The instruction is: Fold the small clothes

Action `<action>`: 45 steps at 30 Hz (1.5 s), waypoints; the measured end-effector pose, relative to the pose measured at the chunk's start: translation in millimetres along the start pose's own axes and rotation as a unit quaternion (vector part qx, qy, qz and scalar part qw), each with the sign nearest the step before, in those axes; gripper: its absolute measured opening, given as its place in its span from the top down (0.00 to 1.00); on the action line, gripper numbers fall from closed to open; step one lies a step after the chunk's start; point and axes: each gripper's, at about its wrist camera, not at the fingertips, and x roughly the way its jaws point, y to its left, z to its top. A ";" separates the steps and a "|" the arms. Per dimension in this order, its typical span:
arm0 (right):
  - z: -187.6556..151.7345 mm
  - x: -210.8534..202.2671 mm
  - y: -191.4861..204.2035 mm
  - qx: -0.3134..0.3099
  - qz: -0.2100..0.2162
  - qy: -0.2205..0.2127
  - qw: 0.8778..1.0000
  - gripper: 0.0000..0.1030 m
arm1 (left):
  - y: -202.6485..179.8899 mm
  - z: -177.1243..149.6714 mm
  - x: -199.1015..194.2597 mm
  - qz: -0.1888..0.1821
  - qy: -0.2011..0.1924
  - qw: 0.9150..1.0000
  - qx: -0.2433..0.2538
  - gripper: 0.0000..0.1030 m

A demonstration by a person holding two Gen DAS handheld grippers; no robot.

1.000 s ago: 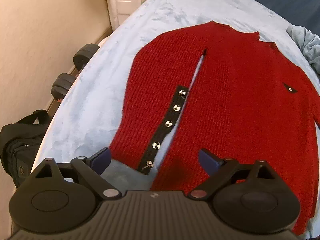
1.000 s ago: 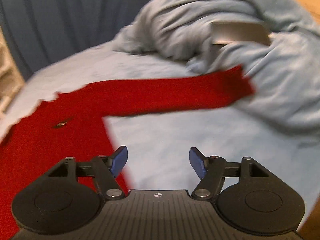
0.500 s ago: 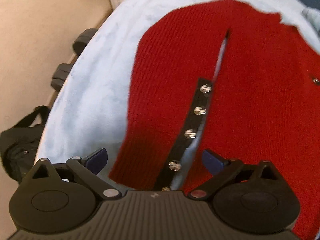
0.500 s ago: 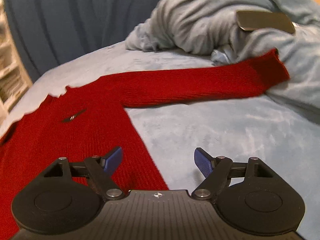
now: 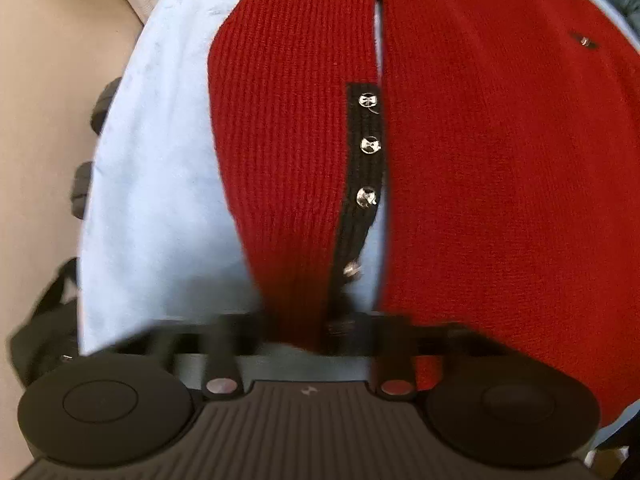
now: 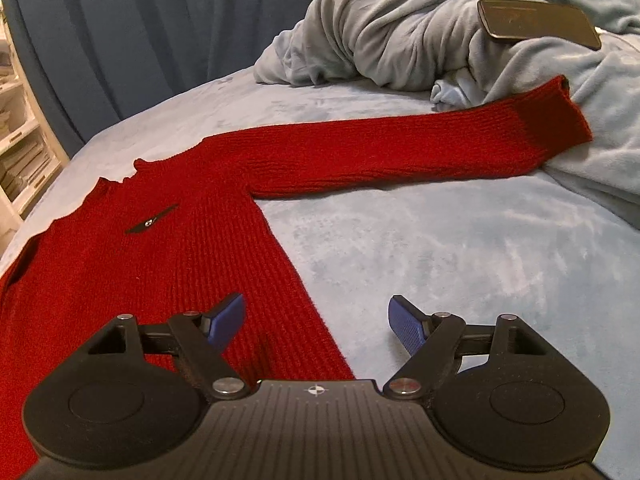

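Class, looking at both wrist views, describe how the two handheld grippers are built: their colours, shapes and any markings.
The right gripper has a black ribbed body with a small white compass-like mark, two round black discs, silver pivot pins and textured blue pads. The left gripper shows the same body and discs; its tips are blurred.

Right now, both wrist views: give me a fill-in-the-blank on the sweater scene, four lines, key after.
1. The knitted sweater lying on the bed is ____ in colour.
2. The black strip on the sweater carries a row of silver ____.
3. The right gripper has its blue fingers standing ____.
4. The dark flat case rests on the crumpled ____.

Missing words: red; buttons; open; blanket
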 end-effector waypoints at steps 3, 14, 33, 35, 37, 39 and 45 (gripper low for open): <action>-0.1 2.0 -2.1 0.006 -0.002 0.004 1.000 0.22 | 18.2 9.9 -17.9 -0.035 0.013 0.999 -0.030 0.83; 2.5 3.6 -8.9 0.029 0.005 0.012 0.999 0.22 | 111.9 89.5 -196.5 -0.210 -0.159 0.926 -0.270 0.83; 12.7 10.1 -32.4 0.113 0.023 0.033 0.993 0.22 | -241.0 261.5 -112.1 -0.343 -0.059 0.924 -0.157 0.26; 13.8 11.0 -36.2 0.121 0.032 0.039 0.991 0.22 | -208.2 260.6 -112.3 -0.290 -0.088 0.939 -0.164 0.16; 15.0 10.2 -37.8 0.125 0.044 0.040 0.990 0.22 | -167.8 245.4 -122.8 -0.239 -0.130 0.944 -0.187 0.11; 16.5 7.5 -38.6 0.130 0.066 0.036 0.989 0.22 | -131.5 223.6 -128.7 -0.188 -0.155 0.949 -0.198 0.01; 38.5 18.5 -21.5 0.174 0.173 0.042 0.968 0.22 | -48.7 128.2 -98.0 -0.099 -0.156 0.957 -0.224 0.00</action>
